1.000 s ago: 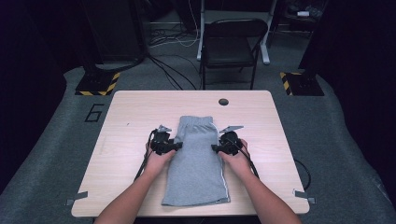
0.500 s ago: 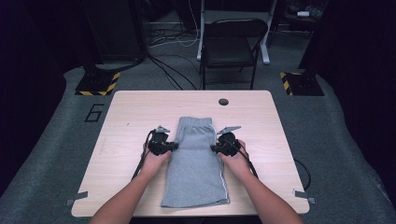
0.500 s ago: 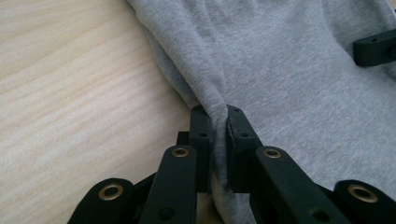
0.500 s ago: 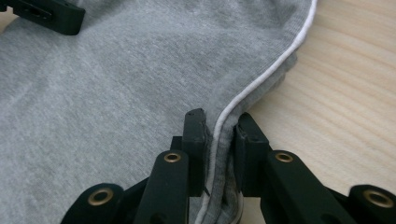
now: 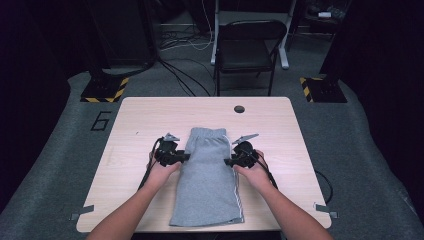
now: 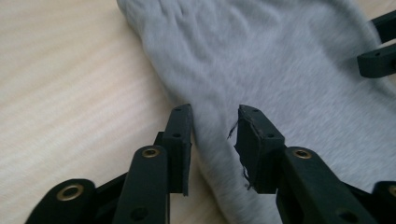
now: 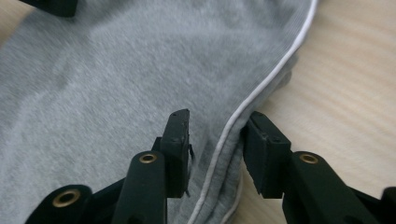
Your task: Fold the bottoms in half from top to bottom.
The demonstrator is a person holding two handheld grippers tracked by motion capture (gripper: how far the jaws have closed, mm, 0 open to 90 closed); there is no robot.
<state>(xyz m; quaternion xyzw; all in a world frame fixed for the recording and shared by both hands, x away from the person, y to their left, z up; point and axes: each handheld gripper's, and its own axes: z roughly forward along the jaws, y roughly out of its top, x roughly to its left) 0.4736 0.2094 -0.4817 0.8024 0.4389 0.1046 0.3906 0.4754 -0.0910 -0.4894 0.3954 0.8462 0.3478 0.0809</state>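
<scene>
Grey shorts (image 5: pixel 210 180) with white side piping lie folded lengthwise on the wooden table (image 5: pixel 145 117), waistband at the far end. My left gripper (image 5: pixel 186 157) is at their left edge. In the left gripper view its jaws have just been opening and stand apart (image 6: pixel 215 114) over the cloth's edge (image 6: pixel 280 60), not pressing it. My right gripper (image 5: pixel 227 161) is at the right edge. Its jaws (image 7: pixel 217 119) have also just been opening, and the piped hem (image 7: pixel 261 88) runs loosely between them. The right gripper's tips (image 6: pixel 378 51) show across the cloth.
A small round hole (image 5: pixel 239 108) is set in the table near its far edge. Beyond the table stand a black folding chair (image 5: pixel 250 47) and two stand bases with yellow-black stripes (image 5: pixel 105 90) (image 5: pixel 320 87). Bare wood lies to both sides of the shorts.
Both grippers stay at the shorts' two side edges. The left one has lifted slightly. The shorts lie much as before.
</scene>
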